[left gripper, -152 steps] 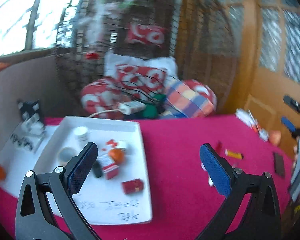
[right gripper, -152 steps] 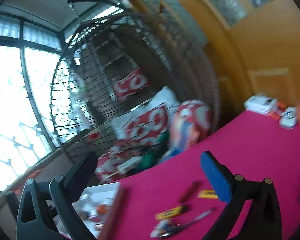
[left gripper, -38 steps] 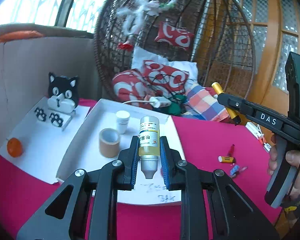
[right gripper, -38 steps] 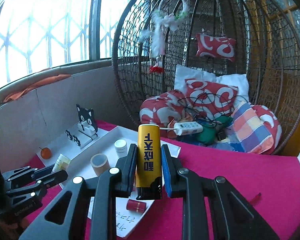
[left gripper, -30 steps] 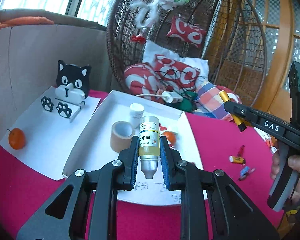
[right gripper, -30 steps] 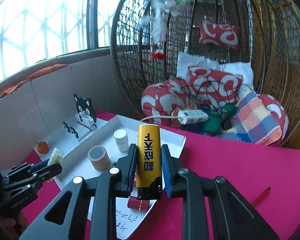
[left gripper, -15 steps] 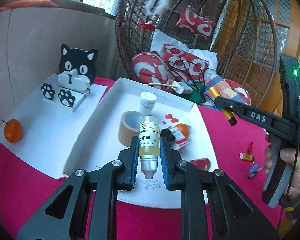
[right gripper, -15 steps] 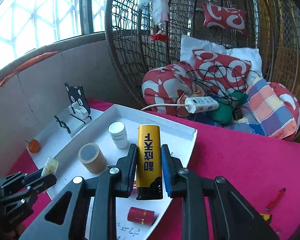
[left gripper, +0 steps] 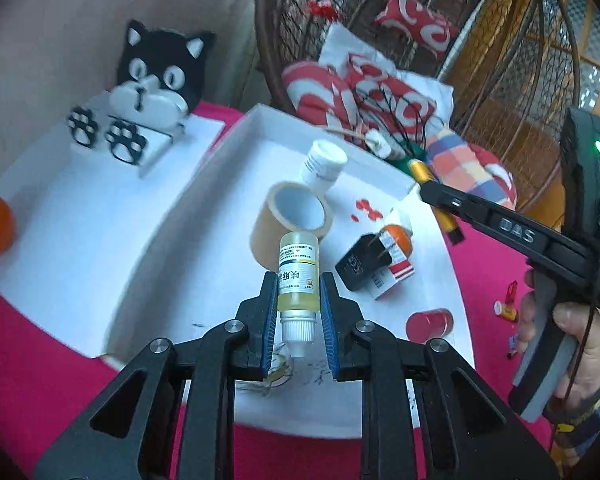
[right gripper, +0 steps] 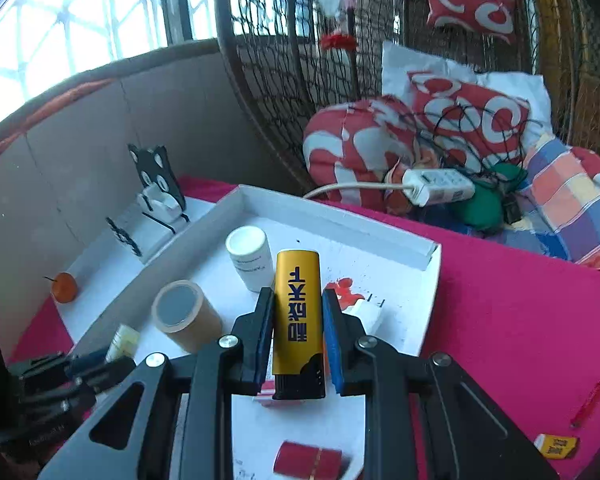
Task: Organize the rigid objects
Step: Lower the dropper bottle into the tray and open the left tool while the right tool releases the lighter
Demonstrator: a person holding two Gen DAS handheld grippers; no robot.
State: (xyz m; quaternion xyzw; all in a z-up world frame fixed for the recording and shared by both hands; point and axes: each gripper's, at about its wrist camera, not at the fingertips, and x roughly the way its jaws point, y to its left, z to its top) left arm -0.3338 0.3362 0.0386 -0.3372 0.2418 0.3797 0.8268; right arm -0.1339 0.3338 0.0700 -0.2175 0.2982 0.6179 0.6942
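Beyond my table stands a wicker hanging chair (right gripper: 284,80) holding red-and-white cushions (right gripper: 452,120) (1 plaid cushion (right gripper: 564,208) too) and a white power strip (right gripper: 440,188); a cat figure (left gripper: 156,76) sits left.

Bare tray floor (left gripper: 204,240) left of tape roll (left gripper: 290,216)

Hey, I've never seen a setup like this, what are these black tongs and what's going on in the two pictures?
No robot here: a person holds a two-finger grabbing tool in each hand, each with a wide-angle camera looking along its fingers. The left camera shows the left tool clamped on a small bottle of yellowish liquid; at the right edge is the person's hand on the other tool. The right camera shows the right tool clamped on a yellow lighter. Both hover over a white tray on a pink cloth. The tray holds a tape roll, a white capped bottle, a red cylinder and a small carton.
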